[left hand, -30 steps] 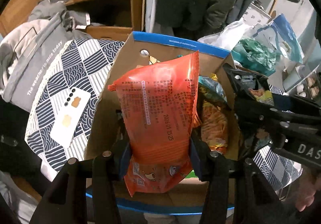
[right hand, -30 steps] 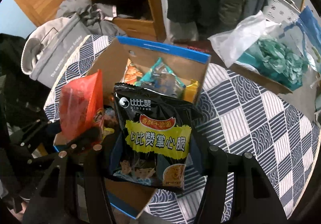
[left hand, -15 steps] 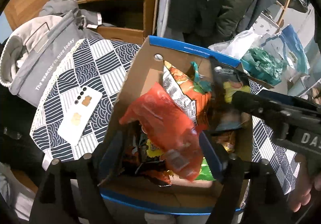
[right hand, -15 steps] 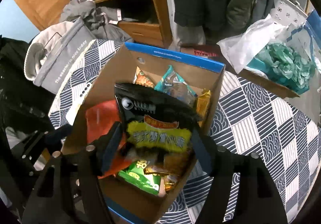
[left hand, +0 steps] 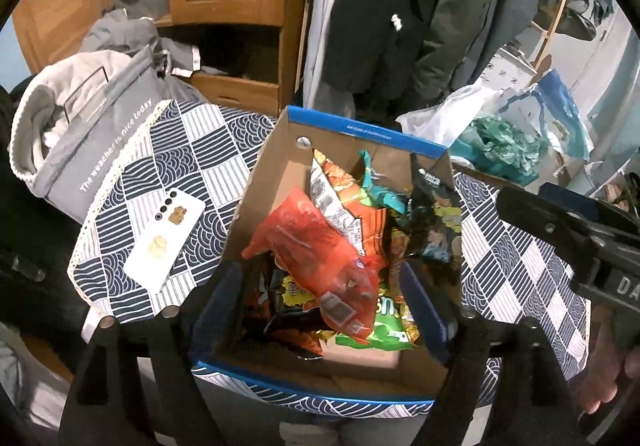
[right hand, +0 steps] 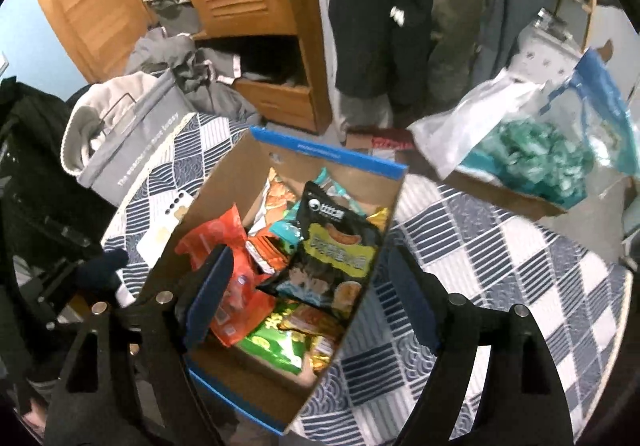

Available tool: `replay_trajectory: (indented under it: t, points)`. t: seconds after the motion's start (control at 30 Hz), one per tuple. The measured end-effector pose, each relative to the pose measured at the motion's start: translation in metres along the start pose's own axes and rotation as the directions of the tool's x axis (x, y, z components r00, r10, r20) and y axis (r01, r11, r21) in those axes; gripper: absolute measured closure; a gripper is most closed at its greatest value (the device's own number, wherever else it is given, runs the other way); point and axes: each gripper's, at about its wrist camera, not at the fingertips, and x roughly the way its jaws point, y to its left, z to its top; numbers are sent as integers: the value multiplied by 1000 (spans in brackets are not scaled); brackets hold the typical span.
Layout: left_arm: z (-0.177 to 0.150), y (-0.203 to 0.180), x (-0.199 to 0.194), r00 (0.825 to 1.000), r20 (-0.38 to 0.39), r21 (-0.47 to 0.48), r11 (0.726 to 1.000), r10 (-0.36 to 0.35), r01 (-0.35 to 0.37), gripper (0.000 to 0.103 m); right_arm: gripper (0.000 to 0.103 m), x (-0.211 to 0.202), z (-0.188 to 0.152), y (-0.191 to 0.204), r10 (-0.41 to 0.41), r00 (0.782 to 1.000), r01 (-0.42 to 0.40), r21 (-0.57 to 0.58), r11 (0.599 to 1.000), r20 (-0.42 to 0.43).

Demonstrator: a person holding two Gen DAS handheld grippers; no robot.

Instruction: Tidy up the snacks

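Orange crinkly snack bag (left hand: 320, 246) and black one (right hand: 332, 250) now lie dropped in the cardboard box (left hand: 260, 198) at 12 o'clock; both tongs (left hand: 324, 302) (right hand: 308, 286) are opening, empty.

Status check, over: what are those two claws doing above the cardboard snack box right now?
Left gripper and right gripper opening, nothing between them. Orange-red packet and black-and-yellow packet lie in blue-rimmed cardboard box. Nothing blocking.

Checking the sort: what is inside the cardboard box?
The box holds snack bags: an orange bag and a black bag on top, a green bag beneath. Whatever lies deeper is covered.
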Motion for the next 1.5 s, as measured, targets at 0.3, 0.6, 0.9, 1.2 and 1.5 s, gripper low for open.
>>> replay_trajectory:
  t: [0.3, 0.6, 0.9, 1.2, 1.5]
  points:
    - [-1, -9, -29, 997, 73, 46, 999, -10, 7, 15, 22, -48, -6, -1, -21, 997, 23, -19, 1000, 80]
    - [-8, -15, -51, 988, 151, 73, 997, -11, 0, 11, 20, -75, -13, -7, -33, 990, 37, -28, 999, 136]
    - [-13, -36, -69, 973, 231, 149, 989, -25, -10, 11, 20, -84, -22, -17, -58, 987, 60, -4, 998, 151]
    - [-14, -39, -71, 971, 239, 156, 988, -23, -15, 10, 20, -81, -25, -24, -60, 988, 58, 13, 998, 140]
    - [-13, -33, -68, 974, 225, 122, 992, -39, 11, 10, 20, -80, -25, -25, -56, 989, 55, 10, 998, 136]
